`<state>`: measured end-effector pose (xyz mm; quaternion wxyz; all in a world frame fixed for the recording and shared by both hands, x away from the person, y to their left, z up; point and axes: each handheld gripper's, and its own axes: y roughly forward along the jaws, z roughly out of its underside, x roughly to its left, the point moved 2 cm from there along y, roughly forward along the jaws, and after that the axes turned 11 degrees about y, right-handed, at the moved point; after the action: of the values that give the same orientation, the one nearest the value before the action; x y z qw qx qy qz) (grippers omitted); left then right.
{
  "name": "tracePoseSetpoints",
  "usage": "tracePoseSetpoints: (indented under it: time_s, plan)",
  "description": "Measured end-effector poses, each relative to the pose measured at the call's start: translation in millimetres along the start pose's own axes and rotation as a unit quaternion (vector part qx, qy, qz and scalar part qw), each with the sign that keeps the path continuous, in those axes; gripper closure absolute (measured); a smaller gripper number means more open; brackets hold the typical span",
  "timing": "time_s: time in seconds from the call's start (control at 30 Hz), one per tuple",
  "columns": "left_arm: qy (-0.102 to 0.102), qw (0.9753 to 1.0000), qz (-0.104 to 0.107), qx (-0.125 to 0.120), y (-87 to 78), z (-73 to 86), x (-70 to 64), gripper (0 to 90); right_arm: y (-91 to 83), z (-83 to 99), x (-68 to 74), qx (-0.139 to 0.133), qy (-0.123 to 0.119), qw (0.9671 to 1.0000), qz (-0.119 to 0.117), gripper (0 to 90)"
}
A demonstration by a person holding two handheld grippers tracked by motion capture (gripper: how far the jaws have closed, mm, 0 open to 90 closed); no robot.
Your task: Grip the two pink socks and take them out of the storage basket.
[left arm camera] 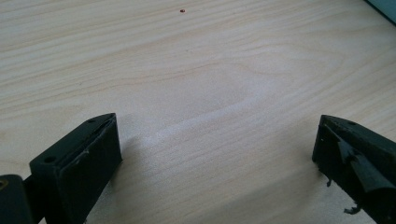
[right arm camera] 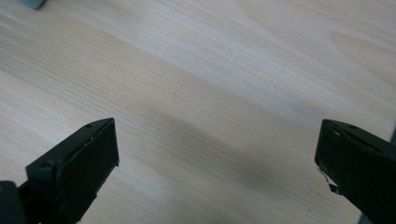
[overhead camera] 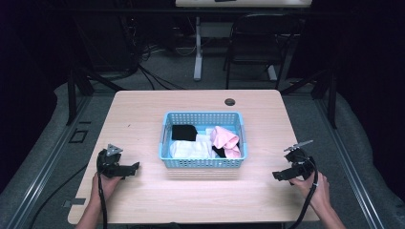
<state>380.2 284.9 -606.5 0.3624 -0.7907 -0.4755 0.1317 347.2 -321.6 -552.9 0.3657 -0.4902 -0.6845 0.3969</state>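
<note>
Three cloths point(overhead camera: 216, 141) (basket point(overhead camera: 203, 162)) inside.

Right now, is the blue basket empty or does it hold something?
Not empty: the blue basket holds a pink cloth, white cloth and black cloth.

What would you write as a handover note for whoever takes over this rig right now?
Left gripper: open, nothing between its jaws, low over the table left of the basket.
Right gripper: open, nothing held, low over the table right of the basket.
Blue basket: mid-table, holding a black cloth, a white cloth and a pink cloth, loosely piled.
Done: nothing that can be told from here; all cloths lie in the basket.
Left: probably the whole job; the likely first move is reaching into the basket for a cloth.
</note>
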Motion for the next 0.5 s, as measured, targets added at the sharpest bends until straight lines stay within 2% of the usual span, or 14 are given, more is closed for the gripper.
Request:
tracePoseSetpoints:
  time_s: [0.03, 0.27, 0.5]
  plan:
    - [0.0, 1.0, 0.0, 0.0, 0.0, 0.0, 0.0, 0.9, -3.4, -1.0, 0.7, -0.006, 0.004, 1.0, -0.001, 0.0]
    - [0.002, 1.0, 0.001, 0.0, 0.1, -0.1, 0.3, 0.9, -21.5, -9.0, 5.2, -0.019, -0.009, 0.9996, -0.02, 0.0]
    - [0.004, 1.0, 0.003, 0.003, -0.3, -0.1, 0.6, 0.9, -32.2, -15.6, 12.6, -0.015, -0.019, 0.9992, -0.03, 0.0]
